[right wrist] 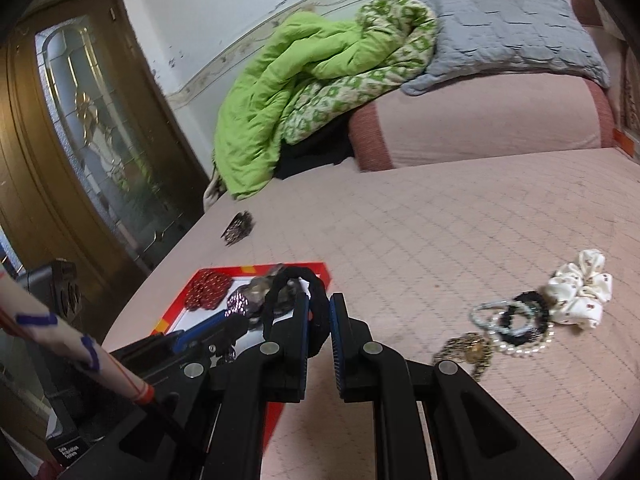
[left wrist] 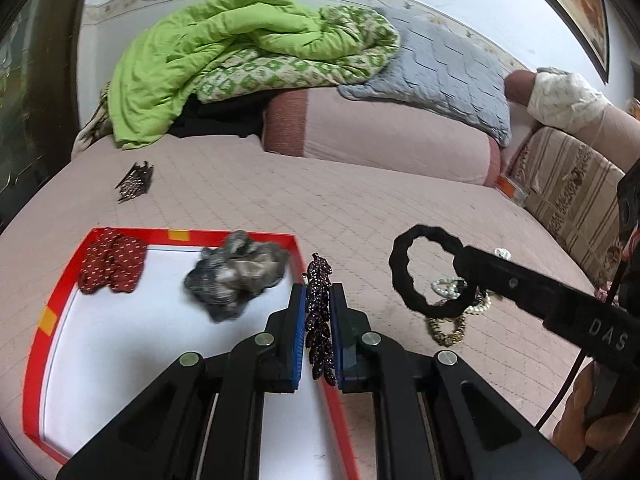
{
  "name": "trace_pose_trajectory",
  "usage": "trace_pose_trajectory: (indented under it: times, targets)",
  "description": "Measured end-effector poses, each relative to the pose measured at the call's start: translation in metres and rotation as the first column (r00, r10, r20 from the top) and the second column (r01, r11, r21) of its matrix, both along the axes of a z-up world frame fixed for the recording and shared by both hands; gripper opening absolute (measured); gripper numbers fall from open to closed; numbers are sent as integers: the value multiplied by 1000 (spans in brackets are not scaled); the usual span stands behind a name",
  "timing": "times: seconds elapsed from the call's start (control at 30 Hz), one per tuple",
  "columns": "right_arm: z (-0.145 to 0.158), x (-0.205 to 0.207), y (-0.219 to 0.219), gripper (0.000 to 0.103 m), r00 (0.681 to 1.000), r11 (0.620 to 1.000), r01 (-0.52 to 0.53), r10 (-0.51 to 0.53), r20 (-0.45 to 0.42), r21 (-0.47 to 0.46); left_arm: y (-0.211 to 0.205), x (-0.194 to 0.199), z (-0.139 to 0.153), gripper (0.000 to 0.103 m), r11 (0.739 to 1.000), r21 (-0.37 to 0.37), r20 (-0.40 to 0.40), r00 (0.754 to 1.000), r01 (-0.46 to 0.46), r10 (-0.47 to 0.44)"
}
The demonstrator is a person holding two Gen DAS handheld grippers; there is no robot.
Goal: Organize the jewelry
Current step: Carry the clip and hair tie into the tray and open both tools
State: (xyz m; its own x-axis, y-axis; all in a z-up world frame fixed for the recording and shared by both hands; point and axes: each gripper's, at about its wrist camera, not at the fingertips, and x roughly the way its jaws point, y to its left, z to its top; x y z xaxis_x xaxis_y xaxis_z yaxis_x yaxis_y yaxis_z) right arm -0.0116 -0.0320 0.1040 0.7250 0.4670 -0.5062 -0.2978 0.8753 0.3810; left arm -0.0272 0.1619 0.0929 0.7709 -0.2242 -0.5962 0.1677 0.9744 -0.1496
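Left wrist view: the left gripper [left wrist: 319, 320] is clamped on a dark purple sequinned hair clip [left wrist: 319, 320], which hangs between its blue pads just over the right wall of a red-rimmed, white-floored cardboard tray [left wrist: 44, 320] on the pink quilted bedcover [left wrist: 320, 200]. Inside the tray lie a dark red patterned fabric scrunchie [left wrist: 112, 262] at the far left corner and a grey crumpled fabric scrunchie [left wrist: 236, 274] beside it. To the right, the right gripper [left wrist: 460, 254] reaches in clenched on a black ruffled fabric hair tie [left wrist: 416, 276], which dangles in the air as an open loop. Below that loop sits a heap of pearl and gold bead bracelets [left wrist: 452, 308]. A small dark beaded hair comb [left wrist: 135, 182] lies apart, near the far left edge of the bed.

Right wrist view: the right gripper [right wrist: 319, 320] pinches the black hair tie [right wrist: 298, 280] between its pads, short of the tray [right wrist: 320, 269]. The remaining pile of bracelets [right wrist: 512, 328] and a cream printed satin scrunchie [right wrist: 582, 290] wait to the right, well apart from the tray.

Risks, as judged from here: the clip hangs over the tray's wall rather than its floor, so an early release could drop it onto the rim or outside. The limp hair tie is held by a thin bite and could slip, or snag on the left gripper as both converge on the same tray.
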Motion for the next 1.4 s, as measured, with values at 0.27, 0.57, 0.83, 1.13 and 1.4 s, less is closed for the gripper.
trace_pose_trajectory:
  times: [0.27, 0.57, 0.83, 1.13, 1.4]
  targets:
    - [-9, 2, 33, 12, 998, 998, -64, 64, -24, -27, 47, -2, 0, 11, 996, -24, -14, 997, -82, 81]
    - [-19, 0, 59, 12, 987, 988, -149, 147, -57, -32, 113, 11, -18, 11, 972, -85, -107, 972, -220, 211]
    - [-38, 12, 91, 12, 971, 977, -209, 202, -126, -45, 106, 29, -28, 11, 976, -63, -142, 970, -206, 196]
    - [-53, 42, 114, 12, 963, 974, -213, 196, -184, -77, 110, 48, -37, 11, 977, -45, -176, 965, -207, 196]
    - [-67, 60, 117, 12, 960, 975, -187, 155, -233, -120, 119, 69, -44, 11, 976, -45, -228, 954, -212, 196]
